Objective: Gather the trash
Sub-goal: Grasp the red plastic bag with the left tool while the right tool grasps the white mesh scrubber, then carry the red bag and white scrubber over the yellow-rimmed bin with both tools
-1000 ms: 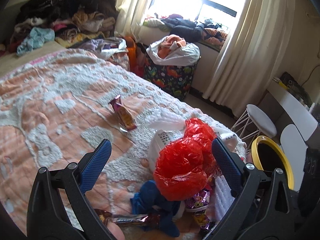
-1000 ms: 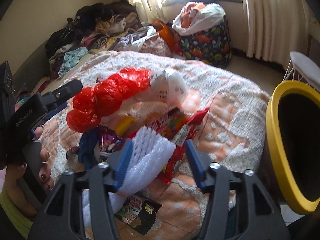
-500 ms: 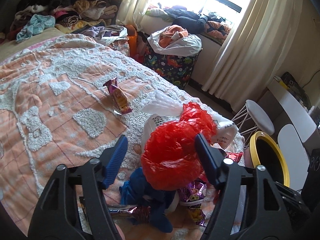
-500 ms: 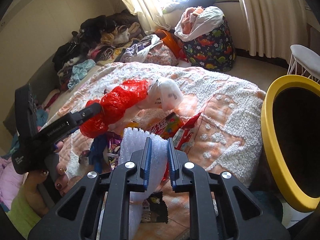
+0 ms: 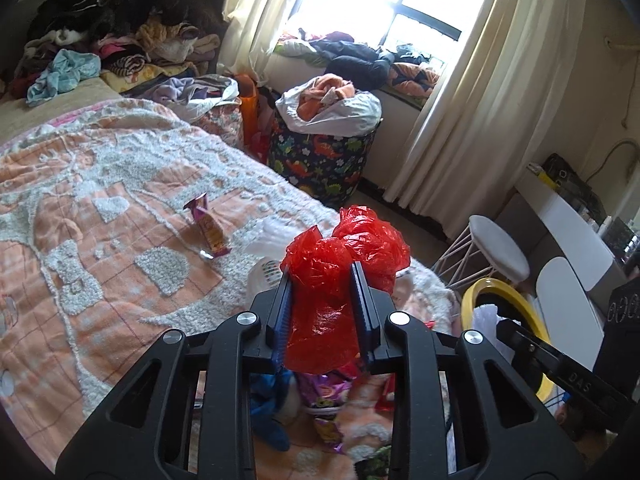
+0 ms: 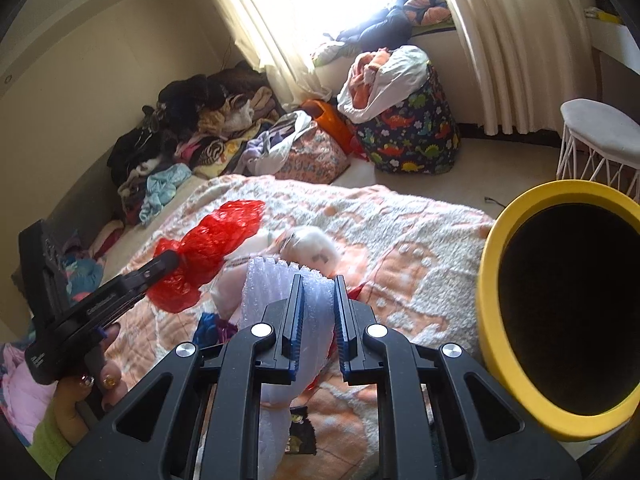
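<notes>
We note left gripper, wide apart a second ago, now clamps red bag above blanket. Right gripper pinches white foam sheet; yellow bin at three o'clock.

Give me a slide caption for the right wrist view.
Right gripper clamps white foam sheet beside the yellow bin; left gripper holds a red bag.

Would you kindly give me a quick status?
Left gripper shut on red bag. Right gripper shut on white foam sheet. Yellow bin open, unobstructed.
</notes>
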Available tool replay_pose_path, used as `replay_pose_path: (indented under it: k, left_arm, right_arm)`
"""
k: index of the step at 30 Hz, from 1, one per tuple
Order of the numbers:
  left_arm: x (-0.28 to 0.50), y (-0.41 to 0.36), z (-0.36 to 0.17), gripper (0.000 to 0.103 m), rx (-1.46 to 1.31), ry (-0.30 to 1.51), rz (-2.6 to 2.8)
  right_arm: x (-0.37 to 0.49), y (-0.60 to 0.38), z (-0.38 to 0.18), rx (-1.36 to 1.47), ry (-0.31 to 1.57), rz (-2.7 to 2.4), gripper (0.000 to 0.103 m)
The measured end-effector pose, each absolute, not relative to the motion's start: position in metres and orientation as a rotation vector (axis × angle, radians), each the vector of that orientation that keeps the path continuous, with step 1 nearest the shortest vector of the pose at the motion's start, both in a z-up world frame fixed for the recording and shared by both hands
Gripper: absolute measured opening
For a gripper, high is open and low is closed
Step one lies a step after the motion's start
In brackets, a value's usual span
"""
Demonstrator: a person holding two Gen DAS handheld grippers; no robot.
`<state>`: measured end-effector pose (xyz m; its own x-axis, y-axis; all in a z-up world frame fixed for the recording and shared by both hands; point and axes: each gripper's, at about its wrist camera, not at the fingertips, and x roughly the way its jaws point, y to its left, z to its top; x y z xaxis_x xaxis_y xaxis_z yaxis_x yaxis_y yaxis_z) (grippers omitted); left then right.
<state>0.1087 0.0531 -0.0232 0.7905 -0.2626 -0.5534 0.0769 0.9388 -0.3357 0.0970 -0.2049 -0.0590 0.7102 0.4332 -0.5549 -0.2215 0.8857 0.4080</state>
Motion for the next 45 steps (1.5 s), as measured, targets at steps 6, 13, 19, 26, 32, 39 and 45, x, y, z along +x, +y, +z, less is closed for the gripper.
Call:
replay_pose_path:
  k: [6, 13, 19, 26, 32, 39, 45]
  left_arm:
    - [0.103, 0.031, -0.012, 0.021, -0.287, 0.624, -0.236]
    - [0.098, 0.003, -0.008, 0.021, -0.251, 0.628, -0.293]
    - [0.095, -0.023, -0.007, 0.021, -0.211, 0.638, -0.339]
    - [0.093, -0.050, -0.010, 0.021, -0.168, 0.656, -0.385]
    - [0.094, -0.070, -0.015, 0.021, -0.136, 0.673, -0.416]
    - [0.095, -0.093, -0.022, 0.021, -0.103, 0.692, -0.451]
    - [0.096, -0.108, -0.029, 0.021, -0.079, 0.708, -0.477]
  right_arm:
    - [0.099, -0.234, -0.052, 0.366, 0.656, 0.314, 0.014]
    - [0.096, -0.269, -0.049, 0.395, 0.607, 0.231, 0.014]
    - [0.096, -0.301, -0.049, 0.433, 0.578, 0.168, 0.014]
    - [0.095, -0.334, -0.051, 0.470, 0.547, 0.101, 0.014]
    - [0.094, -0.357, -0.052, 0.498, 0.527, 0.041, 0.014]
    - [0.091, -0.385, -0.058, 0.519, 0.516, -0.026, 0.014]
    - [0.090, -0.405, -0.065, 0.524, 0.511, -0.088, 0.014]
